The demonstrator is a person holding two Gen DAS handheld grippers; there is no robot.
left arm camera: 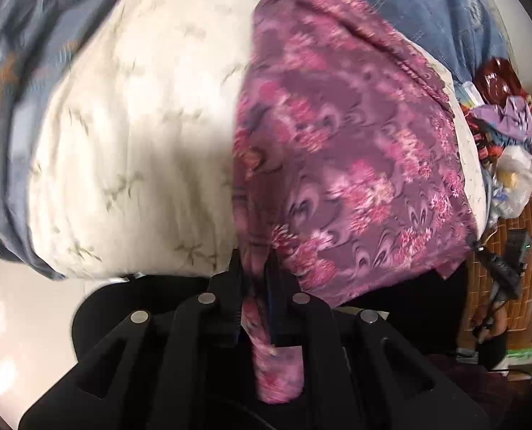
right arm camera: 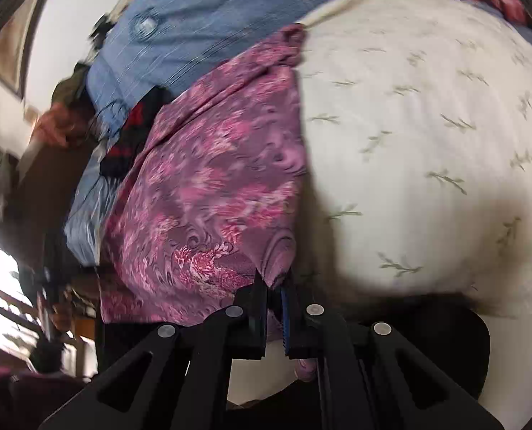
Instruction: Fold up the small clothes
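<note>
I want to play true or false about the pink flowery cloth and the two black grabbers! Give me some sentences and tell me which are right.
1. The left gripper is shut on the pink and purple flowery cloth. True.
2. The right gripper is wide open and holds nothing. False: it is shut on the same cloth, pinching an edge.
3. The cloth lies over a cream sheet with small green sprigs. True.
4. The cloth is plain yellow. False: it is pink and purple with a flower pattern.
5. Blue fabric shows beyond the cloth. True.
</note>
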